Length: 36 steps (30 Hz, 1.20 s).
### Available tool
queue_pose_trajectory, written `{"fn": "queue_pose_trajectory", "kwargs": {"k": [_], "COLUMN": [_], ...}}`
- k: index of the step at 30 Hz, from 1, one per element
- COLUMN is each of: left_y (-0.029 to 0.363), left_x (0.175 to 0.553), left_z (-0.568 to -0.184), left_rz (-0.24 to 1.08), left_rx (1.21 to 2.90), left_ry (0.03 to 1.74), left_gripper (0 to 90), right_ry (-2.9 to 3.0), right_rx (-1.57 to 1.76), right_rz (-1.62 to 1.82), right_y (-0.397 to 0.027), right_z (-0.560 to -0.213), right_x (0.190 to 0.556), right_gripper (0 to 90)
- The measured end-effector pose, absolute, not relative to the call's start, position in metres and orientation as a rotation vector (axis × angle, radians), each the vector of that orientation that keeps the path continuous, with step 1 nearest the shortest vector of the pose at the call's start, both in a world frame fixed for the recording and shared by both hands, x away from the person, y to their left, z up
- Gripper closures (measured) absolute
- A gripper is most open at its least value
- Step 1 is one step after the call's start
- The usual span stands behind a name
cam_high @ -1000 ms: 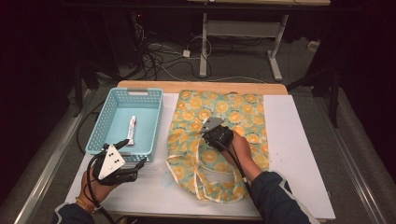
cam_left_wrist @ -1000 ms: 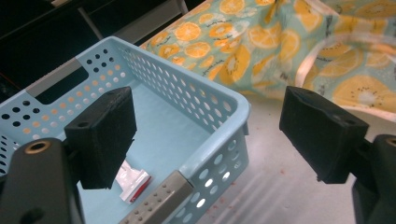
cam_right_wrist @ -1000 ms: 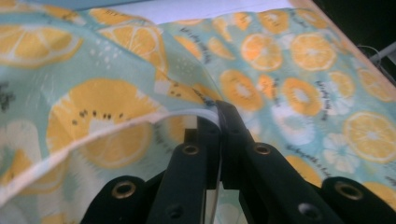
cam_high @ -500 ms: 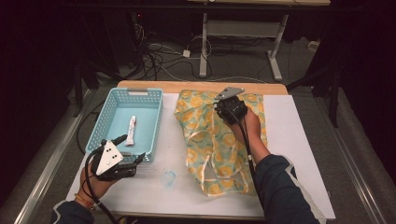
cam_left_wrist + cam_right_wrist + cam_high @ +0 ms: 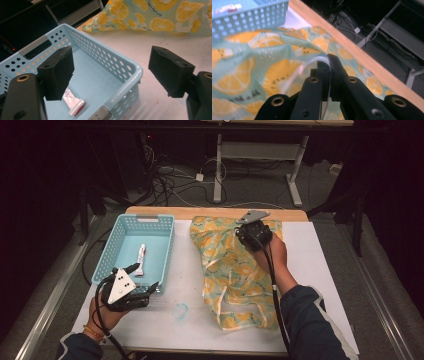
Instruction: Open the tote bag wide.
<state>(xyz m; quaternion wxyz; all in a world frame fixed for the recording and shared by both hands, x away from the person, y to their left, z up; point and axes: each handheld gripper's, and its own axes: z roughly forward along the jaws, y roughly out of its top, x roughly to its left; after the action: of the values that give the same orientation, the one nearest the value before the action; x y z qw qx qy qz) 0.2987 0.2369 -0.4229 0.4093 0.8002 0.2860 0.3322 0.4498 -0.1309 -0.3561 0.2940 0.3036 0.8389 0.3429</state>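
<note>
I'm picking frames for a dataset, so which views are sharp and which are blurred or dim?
High view: table evenly lit, surroundings dark, the lemon-print cloth clear. Left gripper view: sharp on the blue basket, with the open left tongs slightly soft. Right gripper view: the shut right tongs sharp, the cloth blurred at lower left, the basket corner soft.

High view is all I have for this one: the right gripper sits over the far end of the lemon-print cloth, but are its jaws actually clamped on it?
Observer: Yes. The right gripper view shows the right gripper shut on a fold of the lemon-print cloth.
Operator: And the left one, near the basket?
Observer: The left gripper is open, its jaws wide apart over the near corner of the blue basket, holding nothing.
Operator: What is lying in the basket?
Observer: A small clear packet with a red end, lying on the basket floor.
</note>
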Motion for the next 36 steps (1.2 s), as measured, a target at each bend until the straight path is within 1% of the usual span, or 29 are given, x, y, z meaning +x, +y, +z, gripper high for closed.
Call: {"fn": "queue_pose_trajectory", "kwargs": {"k": [4,9,13,19,21,22,25,27,28,29,30,32,33,36], "left_y": [0.234,0.230,0.229,0.227,0.227,0.227,0.226,0.226,0.226,0.226,0.226,0.226,0.226,0.226], "left_x": [0.296,0.292,0.289,0.288,0.287,0.287,0.287,0.286,0.286,0.285,0.285,0.284,0.284,0.283], "left_z": [-0.423,-0.424,-0.424,-0.426,-0.426,-0.426,-0.426,-0.426,-0.427,-0.427,-0.427,-0.427,-0.427,-0.428], "left_rz": [0.826,0.811,0.807,0.797,0.795,0.793,0.789,0.788,0.787,0.786,0.786,0.784,0.783,0.778], "left_rx": [2.024,2.038,2.042,2.050,2.054,2.053,2.054,2.054,2.053,2.054,2.058,2.060,2.059,2.061], "left_ry": [0.706,0.689,0.682,0.677,0.675,0.674,0.670,0.669,0.668,0.666,0.664,0.662,0.663,0.661], "left_gripper": [20.1,20.2,20.1,20.1,20.1,20.1,20.1,20.2,20.1,20.1,20.1,20.1,20.1,20.1], "right_ry": [2.257,2.294,2.318,2.350,2.348,2.348,2.360,2.368,2.385,2.385,2.416,2.436,2.471,2.519], "right_rx": [0.818,0.803,0.781,0.779,0.777,0.765,0.735,0.707,0.674,0.674,0.649,0.616,0.582,0.556], "right_rz": [0.909,0.917,0.926,0.931,0.939,0.947,0.970,0.994,1.020,1.020,1.053,1.077,1.097,1.111], "right_y": [-0.139,-0.156,-0.164,-0.171,-0.172,-0.172,-0.173,-0.173,-0.173,-0.173,-0.172,-0.171,-0.169,-0.167], "right_z": [-0.365,-0.378,-0.387,-0.401,-0.402,-0.403,-0.403,-0.404,-0.404,-0.404,-0.403,-0.403,-0.403,-0.406], "right_x": [0.449,0.438,0.427,0.412,0.405,0.401,0.392,0.383,0.373,0.373,0.362,0.357,0.347,0.339], "right_gripper": [88.3,80.9,80.3,70.2,61.5,59.8,60.1,55.0,56.3,56.3,57.3,57.8,58.1,59.4]}}
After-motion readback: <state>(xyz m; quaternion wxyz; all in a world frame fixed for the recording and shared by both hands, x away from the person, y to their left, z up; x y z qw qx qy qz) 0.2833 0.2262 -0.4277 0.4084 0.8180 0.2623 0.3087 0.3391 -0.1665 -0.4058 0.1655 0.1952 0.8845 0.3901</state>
